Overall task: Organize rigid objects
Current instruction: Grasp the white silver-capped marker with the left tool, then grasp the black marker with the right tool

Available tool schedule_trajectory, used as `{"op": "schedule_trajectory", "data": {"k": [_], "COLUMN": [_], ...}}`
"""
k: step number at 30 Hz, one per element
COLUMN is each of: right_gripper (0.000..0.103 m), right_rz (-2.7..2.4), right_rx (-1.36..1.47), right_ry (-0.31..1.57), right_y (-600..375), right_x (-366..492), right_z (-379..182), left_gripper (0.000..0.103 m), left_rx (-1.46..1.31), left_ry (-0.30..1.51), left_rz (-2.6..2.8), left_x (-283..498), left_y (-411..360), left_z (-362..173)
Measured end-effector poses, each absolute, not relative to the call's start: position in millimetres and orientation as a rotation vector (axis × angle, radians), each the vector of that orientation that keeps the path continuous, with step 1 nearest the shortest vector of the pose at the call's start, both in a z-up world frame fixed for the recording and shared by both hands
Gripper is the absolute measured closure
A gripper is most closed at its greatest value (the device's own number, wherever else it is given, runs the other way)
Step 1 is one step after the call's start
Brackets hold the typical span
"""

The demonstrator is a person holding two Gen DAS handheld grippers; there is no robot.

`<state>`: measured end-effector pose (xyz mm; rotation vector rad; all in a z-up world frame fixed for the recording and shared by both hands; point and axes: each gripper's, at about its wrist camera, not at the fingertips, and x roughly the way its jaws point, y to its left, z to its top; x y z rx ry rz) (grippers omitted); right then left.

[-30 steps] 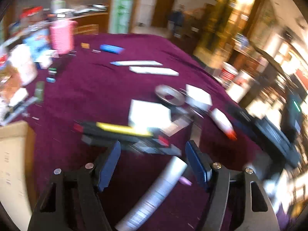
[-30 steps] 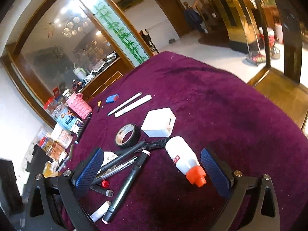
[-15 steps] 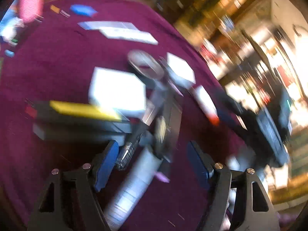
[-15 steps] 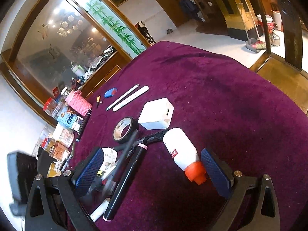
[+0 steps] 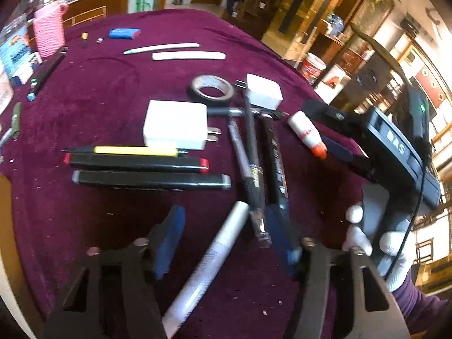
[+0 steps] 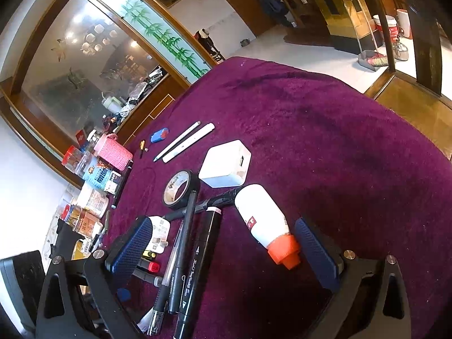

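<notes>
Crowding was the main risk: left tongs (image 5: pixel 226 234), jaws just closing but not yet gripping, straddled a silver pen (image 5: pixel 209 260) and the ends of two black pens (image 5: pixel 255 180) lying touching on the tabletop (image 5: pixel 93 90). Closing further likely would pinch two at once or roll one away. Right tongs (image 6: pixel 226 257) stood released around the white bottle (image 6: pixel 261 217), whose round body could roll

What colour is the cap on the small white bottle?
Orange-red. The cap on the white bottle shows best in the right wrist view.
</notes>
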<state>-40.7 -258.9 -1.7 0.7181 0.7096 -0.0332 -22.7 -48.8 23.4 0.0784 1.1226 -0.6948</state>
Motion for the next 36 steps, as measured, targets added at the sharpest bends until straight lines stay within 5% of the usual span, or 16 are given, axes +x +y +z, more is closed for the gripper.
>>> {"op": "schedule_trajectory", "data": {"k": [13,22,24,25,26,36], "right_gripper": [0.001,0.001,0.001,0.001,0.001,0.001], "right_rz": [-0.035,-0.048,-0.050,-0.052,-0.056,-0.085], "right_rx": [0.720,0.706,0.703,0.702,0.702,0.661], "right_ry": [0.737,0.740,0.741,0.740,0.739,0.750], "right_y": [-258,-255,-255,-255,-256,-250], "right_x": [-38,-37,-37,-37,-38,-35], "right_z": [-6,-6,-6,-6,-6,-5], "left_gripper": [0.048,0.042,0.049,0.073,0.085,0.089], "left_rx": [0.365,0.326,0.302,0.298,0.288,0.125], "left_ry": [1.051,0.959,0.962,0.952,0.946,0.971], "left_rz": [-0.625,-0.602,-0.579,-0.567,-0.563,-0.479], "left_x": [-66,-70,-71,-73,-75,-81], "left_y": [-38,-45,-44,-43,-41,-13], "left_z": [7,4,5,6,7,11]}}
